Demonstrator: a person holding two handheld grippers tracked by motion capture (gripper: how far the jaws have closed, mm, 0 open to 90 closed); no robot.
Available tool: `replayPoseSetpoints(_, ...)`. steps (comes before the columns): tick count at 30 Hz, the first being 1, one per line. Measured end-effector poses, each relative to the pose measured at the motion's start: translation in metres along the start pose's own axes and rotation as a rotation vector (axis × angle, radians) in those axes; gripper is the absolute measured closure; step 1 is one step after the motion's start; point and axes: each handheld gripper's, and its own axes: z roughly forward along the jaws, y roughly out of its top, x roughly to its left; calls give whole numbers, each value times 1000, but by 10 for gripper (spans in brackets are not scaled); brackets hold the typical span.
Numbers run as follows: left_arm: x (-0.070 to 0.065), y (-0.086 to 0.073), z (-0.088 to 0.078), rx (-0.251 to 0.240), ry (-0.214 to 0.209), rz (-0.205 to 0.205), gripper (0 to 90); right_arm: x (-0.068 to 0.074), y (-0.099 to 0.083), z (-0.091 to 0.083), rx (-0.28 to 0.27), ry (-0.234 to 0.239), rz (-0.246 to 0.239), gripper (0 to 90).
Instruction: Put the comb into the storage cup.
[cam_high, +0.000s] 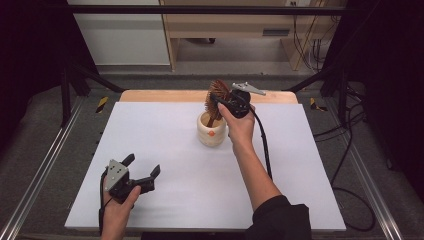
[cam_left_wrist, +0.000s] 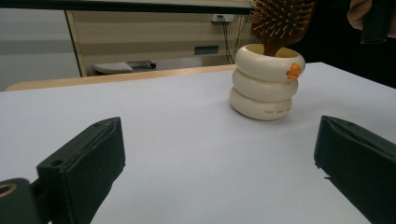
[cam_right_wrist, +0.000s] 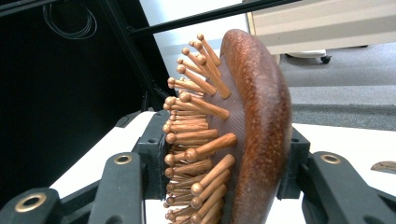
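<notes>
A wooden hairbrush (cam_high: 218, 91) stands head up, its handle down inside a cream ringed cup (cam_high: 211, 132) with a small orange duck on its side, at the table's far middle. My right gripper (cam_high: 219, 100) is shut on the brush head (cam_right_wrist: 257, 116), one jaw against the bristles and the other against the smooth back. In the left gripper view the cup (cam_left_wrist: 266, 88) and the brush (cam_left_wrist: 280, 21) stand ahead to the right. My left gripper (cam_high: 143, 165) rests open near the front left of the table with nothing between its jaws (cam_left_wrist: 219, 154).
A white board (cam_high: 200, 185) covers the table, with a wooden strip (cam_high: 165, 96) along its far edge. Metal rails run down both sides, and black cables (cam_high: 350, 165) lie on the floor at the right. Pale cabinets (cam_high: 235, 25) stand beyond the table.
</notes>
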Motion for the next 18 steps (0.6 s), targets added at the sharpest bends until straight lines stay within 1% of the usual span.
replayPoseSetpoints(5,0,0,0,0,4,2,20,-1,-1,0,1,4,4,496)
replayPoseSetpoints(18,-1,0,1,4,-2,3,20,-3,-1,-1,-4,1,18,496)
